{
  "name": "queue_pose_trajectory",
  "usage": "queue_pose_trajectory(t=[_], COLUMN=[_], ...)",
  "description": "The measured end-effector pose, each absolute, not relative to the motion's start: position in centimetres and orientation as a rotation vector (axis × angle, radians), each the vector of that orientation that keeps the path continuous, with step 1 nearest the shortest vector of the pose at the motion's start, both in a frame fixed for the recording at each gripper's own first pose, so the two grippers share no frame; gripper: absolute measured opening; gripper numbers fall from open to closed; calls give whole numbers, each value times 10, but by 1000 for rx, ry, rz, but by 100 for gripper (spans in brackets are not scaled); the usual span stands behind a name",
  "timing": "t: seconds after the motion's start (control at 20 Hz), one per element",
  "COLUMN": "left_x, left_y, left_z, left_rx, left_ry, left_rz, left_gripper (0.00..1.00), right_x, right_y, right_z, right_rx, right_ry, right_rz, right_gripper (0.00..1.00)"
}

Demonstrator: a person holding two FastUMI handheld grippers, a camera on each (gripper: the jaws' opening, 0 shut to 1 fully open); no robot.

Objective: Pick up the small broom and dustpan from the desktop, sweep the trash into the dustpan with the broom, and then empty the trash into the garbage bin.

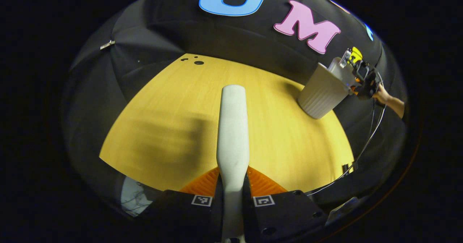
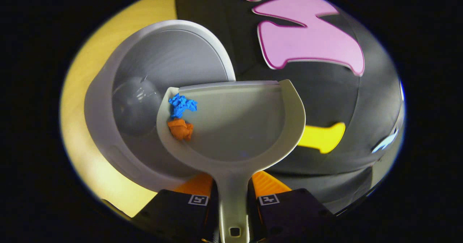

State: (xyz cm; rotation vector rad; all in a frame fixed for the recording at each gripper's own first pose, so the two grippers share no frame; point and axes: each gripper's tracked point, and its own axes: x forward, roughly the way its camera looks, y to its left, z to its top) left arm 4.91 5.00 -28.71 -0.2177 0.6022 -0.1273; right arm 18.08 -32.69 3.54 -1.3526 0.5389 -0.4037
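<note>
A: Why is the right tool (image 2: 233,203) holding the dustpan (image 2: 238,127) over the garbage bin (image 2: 108,141) like that?

B: It is clamping the handle between both fingers and bringing the pan's lip over the bin's open mouth, so whatever slides off should be falling inside. The blue scrap (image 2: 182,105) and the orange scrap (image 2: 181,129) are lying against the pan's left wall, toward the bin side, not yet tipped out.

A: And the left tool (image 1: 233,199)?

B: It is gripping the broom (image 1: 233,134) by its pale handle, fingers closed on it, and holding it above the worktop (image 1: 162,102), well apart from the bin (image 1: 322,94). I judge it is being kept clear so the emptying has room.

A: So what is left?

B: Tilting the pan further, I think.
</note>
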Motion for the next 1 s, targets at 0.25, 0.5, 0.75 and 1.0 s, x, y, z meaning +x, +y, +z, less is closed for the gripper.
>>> queue_pose_trajectory(t=[0.25, 0.5, 0.75, 1.0], left_x=[53, 51, 50, 55], left_y=[52, 58, 63, 63], left_z=[-289, -289, -291, -283], left_rx=[-236, -251, -239, -211], left_ry=[607, 605, 610, 608], left_rz=[-112, -104, -87, -101], left_gripper=[27, 27, 28, 27], right_x=[171, 174, 172, 160], right_y=[-343, -342, -345, -337], right_z=[29, 29, 26, 21], right_rx=[-1416, -1415, -1271, -1033], right_ry=[523, 529, 563, 587], right_rz=[-381, -373, -351, -327], right_gripper=[35, 35, 39, 35])
